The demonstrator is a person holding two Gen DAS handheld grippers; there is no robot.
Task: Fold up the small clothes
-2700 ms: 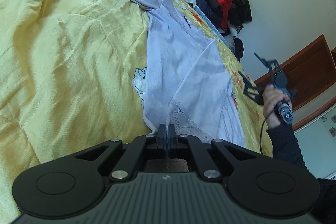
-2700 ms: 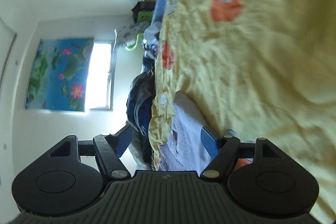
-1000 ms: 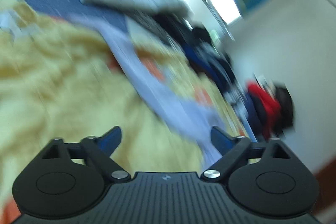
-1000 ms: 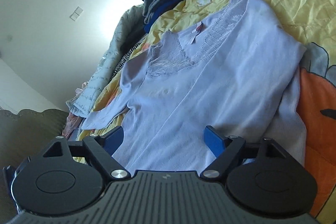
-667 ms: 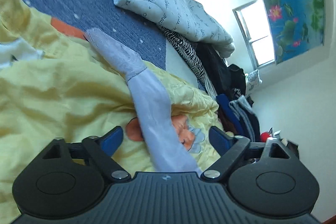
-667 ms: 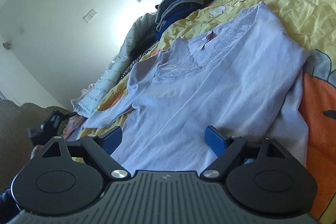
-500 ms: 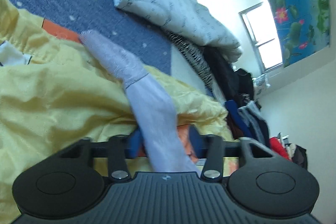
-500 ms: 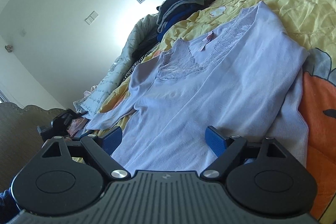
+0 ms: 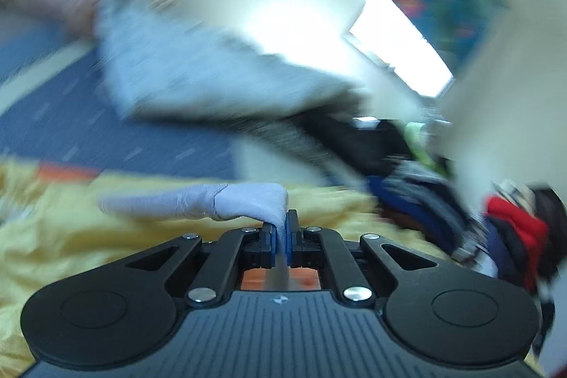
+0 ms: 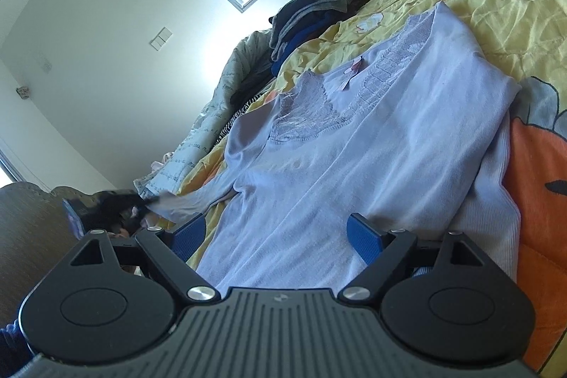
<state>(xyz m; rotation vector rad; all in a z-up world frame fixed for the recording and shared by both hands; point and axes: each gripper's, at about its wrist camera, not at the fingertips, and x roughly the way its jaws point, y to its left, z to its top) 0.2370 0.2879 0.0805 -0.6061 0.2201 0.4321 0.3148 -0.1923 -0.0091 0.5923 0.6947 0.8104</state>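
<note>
Left wrist: sleeve (image 9: 248, 202) pinched in left claw (image 9: 280, 236).

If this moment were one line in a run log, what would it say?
stage: folding lilac top | left tongs: just closed on sleeve | right tongs: open above the hem | surface: yellow bedspread

The yellow quilt (image 10: 503, 2) lies bare to the right of the lilac top (image 10: 354, 165), so a gripper could pass there, and the air above the top is open up to the wall. Along the far edge of the bed a heap of dark clothes (image 10: 312, 13) and a rolled printed blanket (image 10: 226, 94) block the way. In the blurred left wrist view that blanket (image 9: 198, 73) and a red and dark pile (image 9: 510, 236) crowd the quilt's (image 9: 71, 236) far side
</note>
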